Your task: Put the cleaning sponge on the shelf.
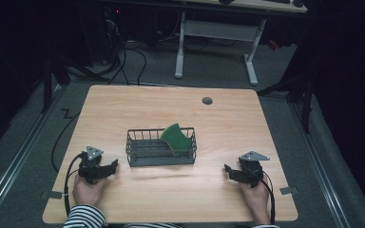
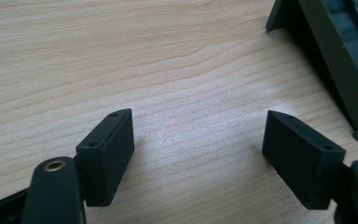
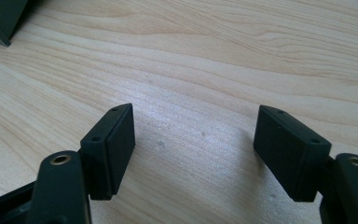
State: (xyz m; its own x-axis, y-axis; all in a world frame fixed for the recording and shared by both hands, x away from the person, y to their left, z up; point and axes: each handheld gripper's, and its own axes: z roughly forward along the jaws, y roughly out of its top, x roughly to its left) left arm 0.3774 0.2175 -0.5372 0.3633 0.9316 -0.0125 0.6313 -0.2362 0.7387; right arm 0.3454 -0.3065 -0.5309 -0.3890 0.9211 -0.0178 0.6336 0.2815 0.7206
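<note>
Wire basket [image 1: 142, 153] holding green plate [image 1: 176, 138], between left gripper [image 1: 110, 167] and right gripper [image 1: 227, 169], both jaws spread apart, empty, on table [image 1: 171, 194]

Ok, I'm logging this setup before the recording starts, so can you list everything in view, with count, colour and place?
table: one, light wood, fills the middle of the high view
basket: one, dark grey wire, centre of the table
green piece: one, green, flat and curved, leaning in the basket's right end and rising above its rim
grommet: one, grey, round, near the table's far edge
desk frame: one, white legs, on the floor beyond the table
cables: several, black, on the floor at far left
left gripper: one, black, near left of the table, jaws apart
right gripper: one, black, near right, jaws apart
hands: two, one on each gripper
striped sleeve: black and white, bottom left
</note>
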